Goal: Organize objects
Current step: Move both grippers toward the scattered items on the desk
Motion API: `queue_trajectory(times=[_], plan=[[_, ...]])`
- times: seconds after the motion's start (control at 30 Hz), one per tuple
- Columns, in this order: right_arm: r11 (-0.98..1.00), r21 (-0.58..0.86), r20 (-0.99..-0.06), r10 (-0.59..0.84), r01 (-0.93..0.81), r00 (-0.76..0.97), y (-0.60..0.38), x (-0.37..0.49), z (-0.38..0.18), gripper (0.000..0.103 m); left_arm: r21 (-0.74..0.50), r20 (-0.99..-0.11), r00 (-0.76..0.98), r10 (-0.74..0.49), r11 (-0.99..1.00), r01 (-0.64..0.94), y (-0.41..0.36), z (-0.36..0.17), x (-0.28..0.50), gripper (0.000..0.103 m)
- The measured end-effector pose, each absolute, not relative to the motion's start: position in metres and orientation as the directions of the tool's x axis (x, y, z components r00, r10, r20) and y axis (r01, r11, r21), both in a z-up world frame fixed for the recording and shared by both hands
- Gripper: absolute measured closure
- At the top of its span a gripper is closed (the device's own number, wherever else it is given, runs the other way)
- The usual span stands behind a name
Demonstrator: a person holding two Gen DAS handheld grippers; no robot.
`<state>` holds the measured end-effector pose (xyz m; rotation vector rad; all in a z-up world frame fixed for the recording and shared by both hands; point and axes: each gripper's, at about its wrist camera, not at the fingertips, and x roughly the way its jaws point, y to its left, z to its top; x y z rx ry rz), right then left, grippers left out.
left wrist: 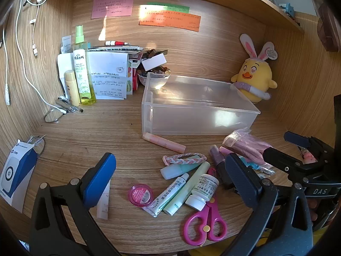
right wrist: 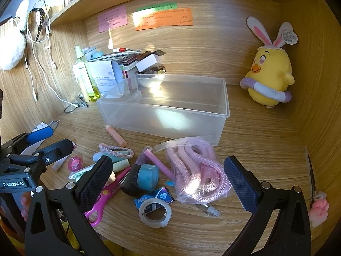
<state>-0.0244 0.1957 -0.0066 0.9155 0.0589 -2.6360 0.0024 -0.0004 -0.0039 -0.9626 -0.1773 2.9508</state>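
At the far left of your surface lies a blue-and-white box, with a spray bottle and papers standing behind it against the back wall; your left gripper hovers with its fingers spread wide, holding nothing, above a pink tin, a tube, a white bottle and pink scissors; a braided band rests on a teal tube just beyond them; a peach stick lies touching the front wall of the clear bin, which sits mid-surface with nothing visible inside; further right, your right gripper also hangs with its fingers wide apart and nothing between them, over a blue tape roll, a clear tape roll leaning on a small blue packet, and a bagged pink rope whose bag corner reaches the bin's front; a yellow chick plush stands at the right, well apart from the clutter.
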Motion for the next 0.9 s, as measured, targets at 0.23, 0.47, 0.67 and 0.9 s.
queue_trajectory(times=[0.23, 0.47, 0.67, 0.9], plan=[[-0.938, 0.074, -0.608, -0.311, 0.338, -0.73, 0.1953, -0.0242, -0.0063, 0.0, -0.112, -0.586, -0.808, 0.068, -0.994, -0.002, 0.0002, -0.0035, 0.0021, 0.0], [-0.938, 0.076, -0.611, -0.312, 0.338, -0.728, 0.1953, -0.0251, -0.0061, 0.0, -0.107, -0.584, -0.809, 0.069, -0.994, -0.007, 0.001, -0.0032, 0.0029, 0.0], [-0.938, 0.076, -0.612, -0.311, 0.337, -0.728, 0.1959, -0.0256, -0.0061, 0.0, -0.104, -0.584, -0.809, 0.068, -0.995, -0.009, 0.0018, -0.0027, 0.0027, 0.0], [-0.938, 0.077, -0.614, -0.312, 0.337, -0.725, 0.1953, -0.0256, -0.0077, 0.0, -0.104, -0.584, -0.809, 0.069, -0.994, -0.01, 0.0022, -0.0027, 0.0028, 0.0]])
